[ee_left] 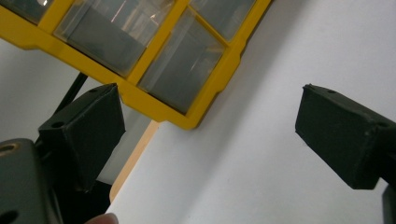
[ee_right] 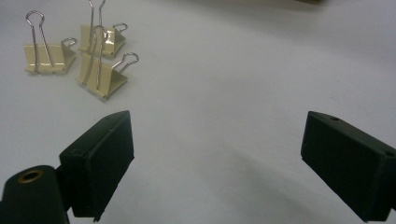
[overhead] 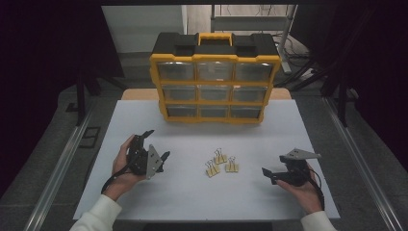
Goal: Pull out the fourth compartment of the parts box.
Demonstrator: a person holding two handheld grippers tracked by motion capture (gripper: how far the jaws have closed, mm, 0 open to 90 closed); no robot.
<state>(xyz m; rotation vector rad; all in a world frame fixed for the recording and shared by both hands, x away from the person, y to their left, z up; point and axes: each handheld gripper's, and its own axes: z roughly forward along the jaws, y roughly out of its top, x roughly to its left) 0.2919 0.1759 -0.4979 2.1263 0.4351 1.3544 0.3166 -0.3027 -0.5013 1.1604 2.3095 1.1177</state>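
Three cream binder clips with wire handles lie close together on the white table (overhead: 192, 197): one (overhead: 220, 158) at the back, one (overhead: 232, 166) to the right, one (overhead: 212, 169) in front. In the right gripper view they sit at the upper left (ee_right: 100, 74). My right gripper (overhead: 273, 164) (ee_right: 218, 135) is held low to the right of the clips, jaws wide apart and empty. My left gripper (overhead: 159, 143) (ee_left: 210, 116) is open and empty at the table's left, pointing toward the lower corner of the organizer (ee_left: 187, 84).
A yellow and black drawer organizer (overhead: 214, 86) with several clear drawers stands upright at the back middle of the table, all drawers closed. Metal rails run along both sides of the table. Bare white surface lies between the two grippers and the organizer.
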